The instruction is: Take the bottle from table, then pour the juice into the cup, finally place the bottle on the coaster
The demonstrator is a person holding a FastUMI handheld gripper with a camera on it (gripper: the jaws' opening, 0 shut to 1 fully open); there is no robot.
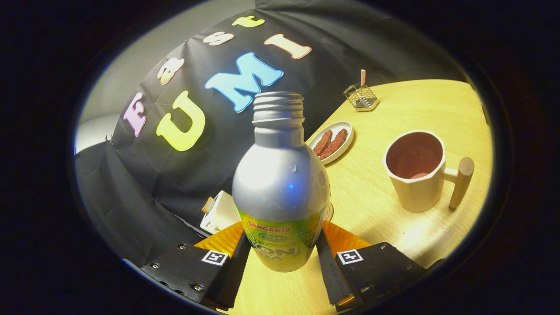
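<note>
A silver metal bottle (pixel 280 175) with a green label and an uncapped threaded neck stands between my fingers. My gripper (pixel 283 247) is shut on it, one finger pressing each side of the label near the base. The whole scene leans in this view. To the right, beyond the fingers, a cream cup (pixel 415 173) with a wooden peg handle stands upright on the wooden table (pixel 437 109), its dark inside showing. A thin round edge, possibly the coaster (pixel 329 211), peeks out just behind the bottle's right side; most of it is hidden.
A white oval plate (pixel 345 146) with two brown sausages lies behind the bottle. A small wire basket (pixel 361 97) holding a striped straw stands at the table's far edge. A white toaster-like box (pixel 221 212) with bread sits left of the bottle by the black cloth wall.
</note>
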